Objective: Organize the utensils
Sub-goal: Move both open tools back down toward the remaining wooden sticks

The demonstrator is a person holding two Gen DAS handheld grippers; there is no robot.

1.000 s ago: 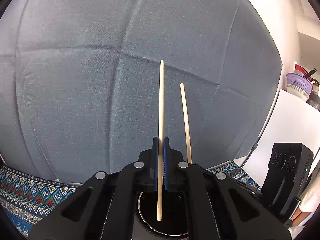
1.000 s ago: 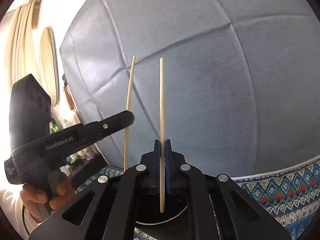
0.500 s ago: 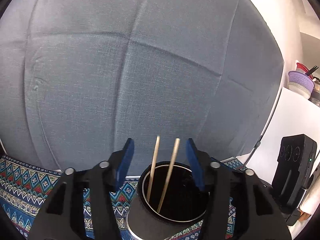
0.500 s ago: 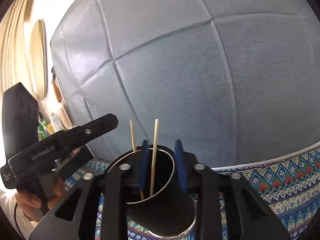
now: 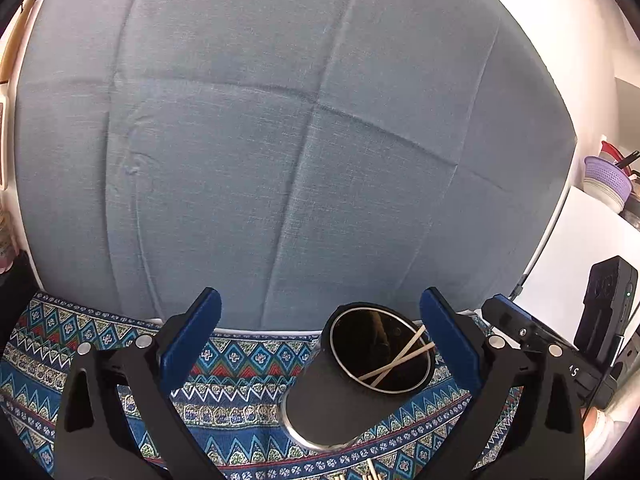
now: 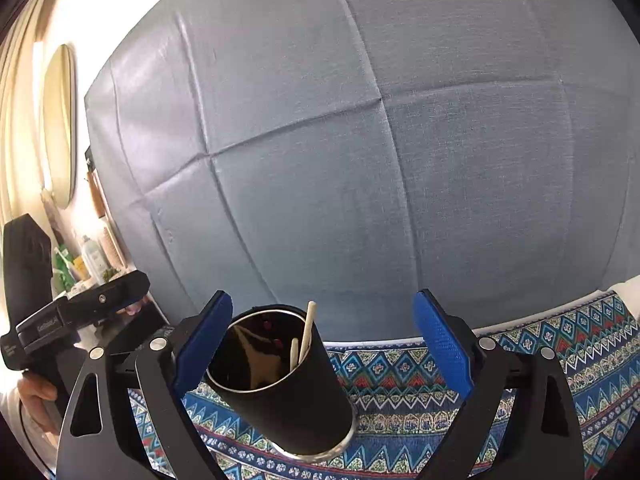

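A black cylindrical holder (image 5: 332,404) with a metal rim stands on the patterned cloth (image 5: 240,364). Two wooden chopsticks (image 5: 400,360) lean crossed inside it. In the right wrist view the holder (image 6: 288,392) shows with the two chopstick tips (image 6: 307,330) sticking above its rim. My left gripper (image 5: 320,312) is open and empty, above and just behind the holder. My right gripper (image 6: 322,312) is open and empty, with the holder near its left finger. The right gripper's body shows at the right edge of the left wrist view (image 5: 532,332).
A grey-blue padded backdrop (image 5: 300,160) rises right behind the cloth. More chopstick ends (image 5: 372,472) lie on the cloth at the bottom edge. A lilac colander (image 5: 608,176) sits on a white shelf at right. Bottles (image 6: 94,256) stand at left.
Both grippers let go of their chopsticks, which dropped into the holder. Both jaws opened wide and the grippers drew back from it.
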